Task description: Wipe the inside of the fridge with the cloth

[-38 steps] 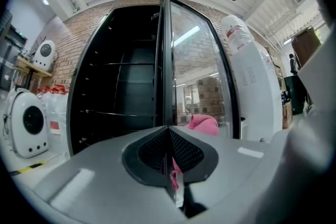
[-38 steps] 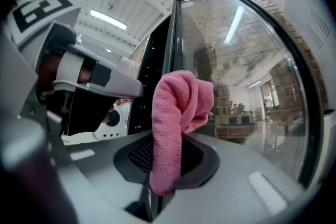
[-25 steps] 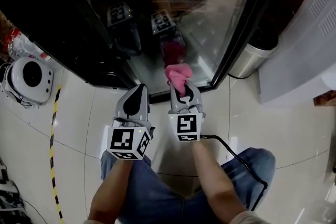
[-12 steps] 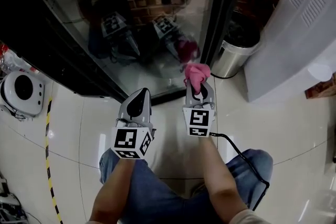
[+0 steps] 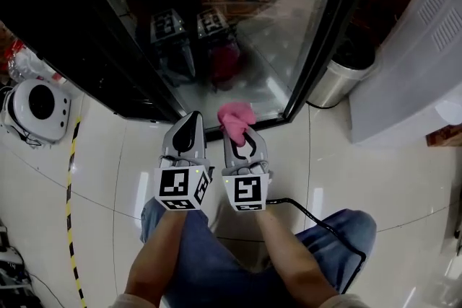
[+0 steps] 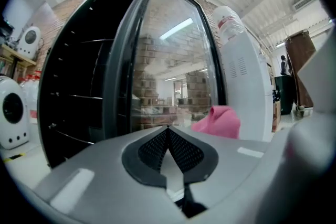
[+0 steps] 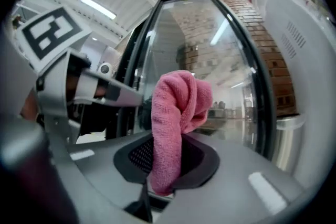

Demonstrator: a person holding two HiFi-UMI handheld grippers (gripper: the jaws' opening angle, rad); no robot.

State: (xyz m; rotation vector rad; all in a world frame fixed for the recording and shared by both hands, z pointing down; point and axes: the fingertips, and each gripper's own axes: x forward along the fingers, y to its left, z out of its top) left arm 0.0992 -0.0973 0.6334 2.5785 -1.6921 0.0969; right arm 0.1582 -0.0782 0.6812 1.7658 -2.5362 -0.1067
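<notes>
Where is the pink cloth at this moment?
In the head view, the pink cloth is near the centre, clamped in the right tool, beside the left tool and just before the lower edge of the glass door.

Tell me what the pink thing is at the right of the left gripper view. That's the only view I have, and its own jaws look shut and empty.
Observer: It is a pink cloth, clamped between the jaws of the right gripper, with its free end bunched above them.
Operator: How do the two grippers stand relative to each other?
Observer: In the head view the left gripper and the right one are side by side, close together, both pointing at the bottom edge of the fridge's glass door.
Operator: Anything on the floor nearby?
Observer: A steel bin stands just right of the door.
</notes>
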